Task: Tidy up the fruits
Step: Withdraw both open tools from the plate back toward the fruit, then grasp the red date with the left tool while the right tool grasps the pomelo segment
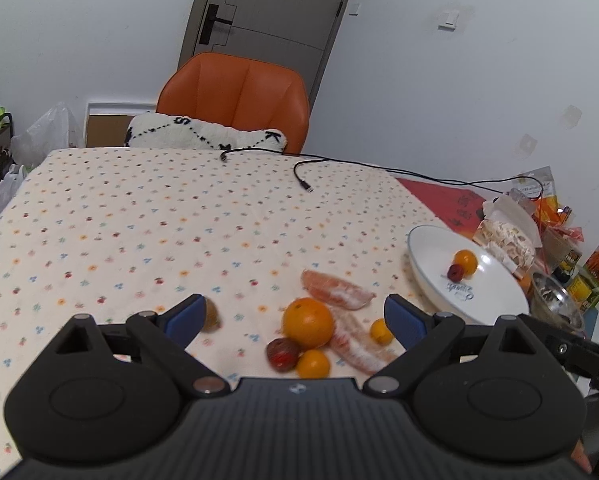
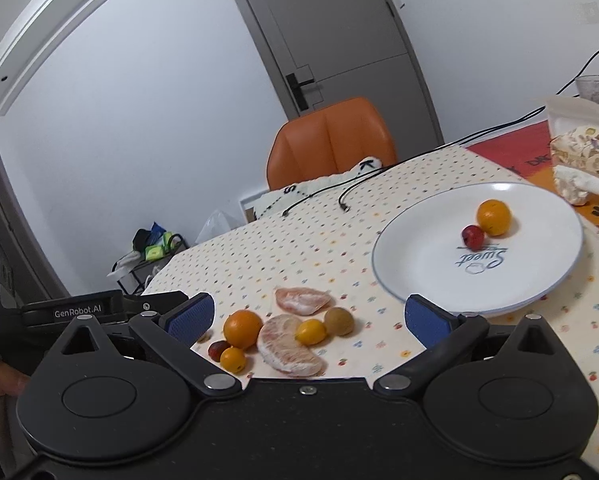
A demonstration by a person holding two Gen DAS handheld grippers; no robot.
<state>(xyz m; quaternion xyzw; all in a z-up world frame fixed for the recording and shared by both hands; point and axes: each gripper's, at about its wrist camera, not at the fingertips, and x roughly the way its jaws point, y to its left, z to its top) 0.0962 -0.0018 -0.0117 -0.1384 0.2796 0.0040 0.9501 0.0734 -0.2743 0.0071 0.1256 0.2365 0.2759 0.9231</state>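
Fruit [image 2: 242, 328] round, glossy, on dotted cloth [image 2: 299, 240]; both hand-held grippers [image 1: 295, 320] [image 2: 309, 318] spread apart, empty.

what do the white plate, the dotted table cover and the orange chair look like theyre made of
White round plate with a thin blue rim: probably glazed ceramic, since it is smooth with a soft sheen and printed script.
Cream table cover with small coloured dots: looks like soft matte fabric, faintly creased.
Orange padded chair: leather or imitation leather, with a smooth, slightly shiny surface and stitched panels.

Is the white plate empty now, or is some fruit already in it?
Not empty: the white plate holds a small orange and a red fruit, touching.
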